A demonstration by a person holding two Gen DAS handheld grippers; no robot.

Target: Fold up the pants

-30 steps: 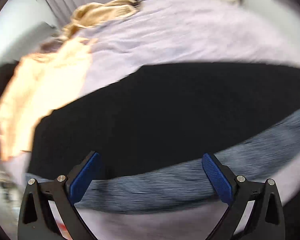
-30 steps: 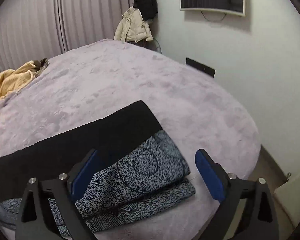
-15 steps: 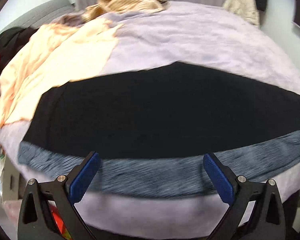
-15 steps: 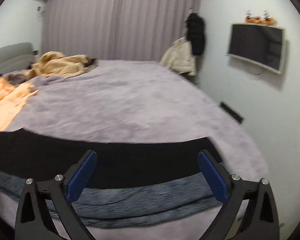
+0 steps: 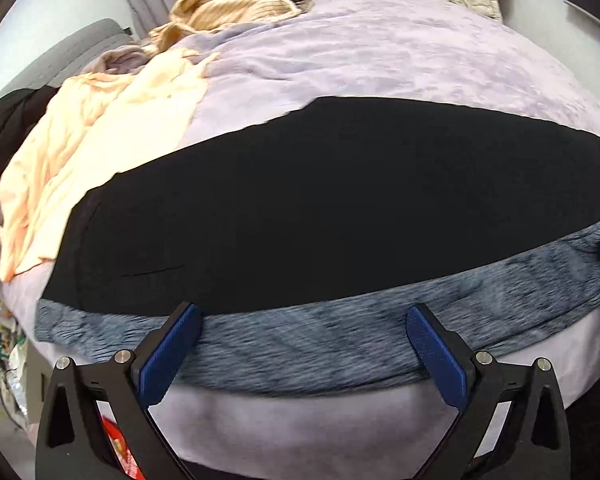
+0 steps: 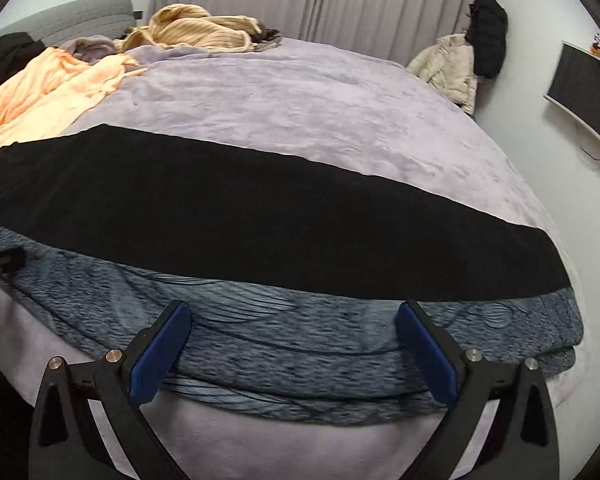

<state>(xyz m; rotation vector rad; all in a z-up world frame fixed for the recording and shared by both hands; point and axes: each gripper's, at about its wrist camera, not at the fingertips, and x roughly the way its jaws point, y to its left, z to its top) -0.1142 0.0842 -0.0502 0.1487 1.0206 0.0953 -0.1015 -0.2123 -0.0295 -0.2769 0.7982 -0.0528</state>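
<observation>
Left wrist: left gripper (image 5: 303, 347) spread, empty, above long black fabric pants (image 5: 320, 208) flat across lilac plush bed (image 5: 400, 52); right wrist: right gripper (image 6: 293, 343) spread likewise; probably between folds; next, pinching one end.

You will find no readable text in either view. No label, brand, number or sign can be made out.
</observation>
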